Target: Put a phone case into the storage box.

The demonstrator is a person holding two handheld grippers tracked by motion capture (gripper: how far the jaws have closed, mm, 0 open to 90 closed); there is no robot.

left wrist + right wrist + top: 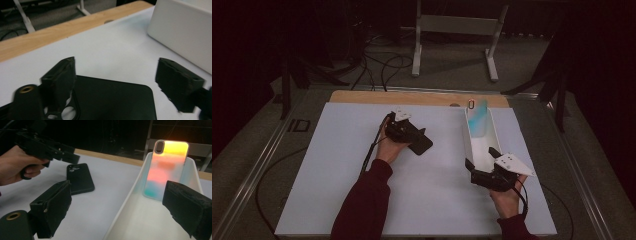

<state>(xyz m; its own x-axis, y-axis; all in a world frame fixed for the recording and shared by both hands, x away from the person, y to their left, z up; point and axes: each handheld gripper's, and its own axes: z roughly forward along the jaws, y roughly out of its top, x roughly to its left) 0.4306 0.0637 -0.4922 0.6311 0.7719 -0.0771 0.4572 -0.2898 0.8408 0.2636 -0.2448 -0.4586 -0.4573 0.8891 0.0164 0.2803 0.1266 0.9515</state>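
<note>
A black phone case [423, 145] lies flat on the white table top [337, 175], camera cut-out up. My left gripper [412, 136] hovers right over it. In the left gripper view its open jaws stand wide [117, 64], with the black case [112, 100] low between them and not pinched. A white tray [469, 145] lies to the right, with an iridescent phone case [477, 121] leaning on its far end. My right gripper [481, 157] sits open at the tray's near end. Its jaws straddle the tray's left wall [125, 207], and the iridescent case [166, 170] is ahead.
A wooden strip [412, 97] runs along the table's far edge. Behind it on the floor stand a metal frame [457, 25] and loose cables [382, 65]. The left hand and its gripper [50, 150] appear at upper left in the right gripper view.
</note>
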